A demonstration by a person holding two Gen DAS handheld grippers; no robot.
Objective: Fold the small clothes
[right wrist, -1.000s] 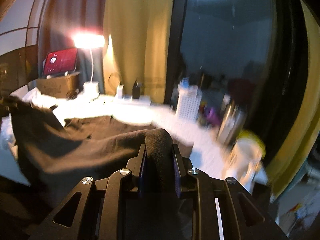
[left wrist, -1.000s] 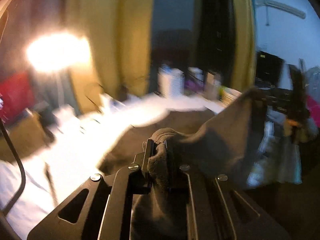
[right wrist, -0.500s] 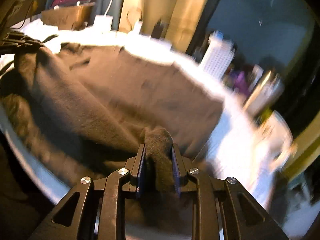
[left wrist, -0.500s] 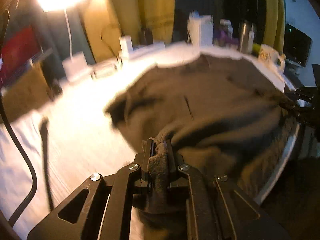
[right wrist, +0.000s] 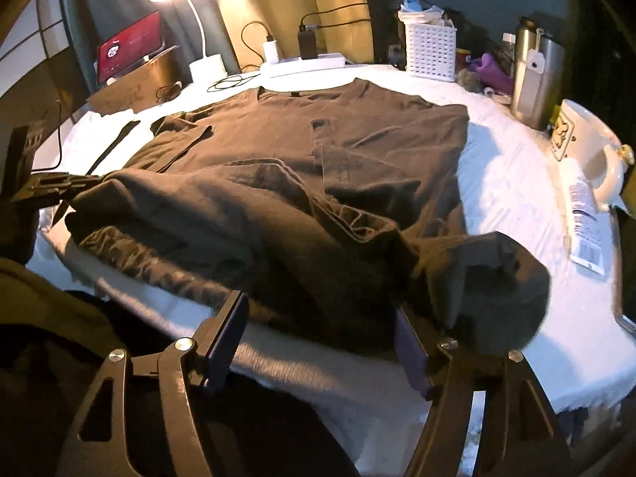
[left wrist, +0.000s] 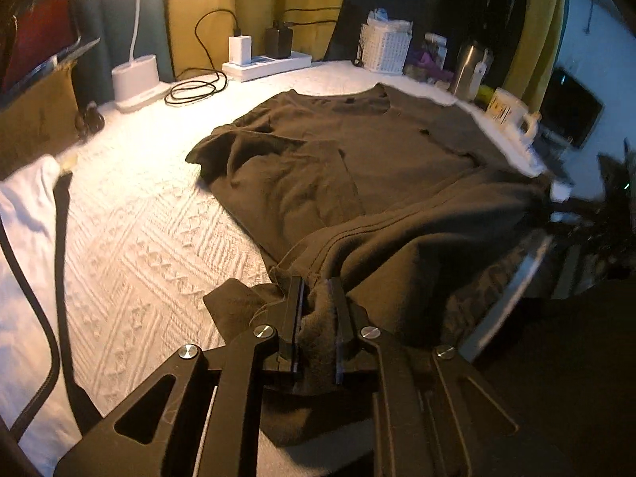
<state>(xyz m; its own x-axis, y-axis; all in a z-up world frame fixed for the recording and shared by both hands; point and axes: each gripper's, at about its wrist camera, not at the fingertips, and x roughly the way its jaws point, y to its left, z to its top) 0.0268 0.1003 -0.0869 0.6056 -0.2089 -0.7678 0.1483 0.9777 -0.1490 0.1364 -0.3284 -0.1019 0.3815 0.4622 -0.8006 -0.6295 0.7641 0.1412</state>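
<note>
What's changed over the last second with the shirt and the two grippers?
The dark shirt, held up off the table a second ago, has been lowered and now lies spread on the white tablecloth. The right gripper has let go of its corner and its jaws are opening, fabric lying loose between them. The left gripper stays clamped on the hem.

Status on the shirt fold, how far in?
Done: dark brown cotton T-shirt laid out on the white textured tablecloth. In hand: left gripper pinches the hem; right gripper is opening, cloth between its jaws unpressed. Left: every fold.
</note>
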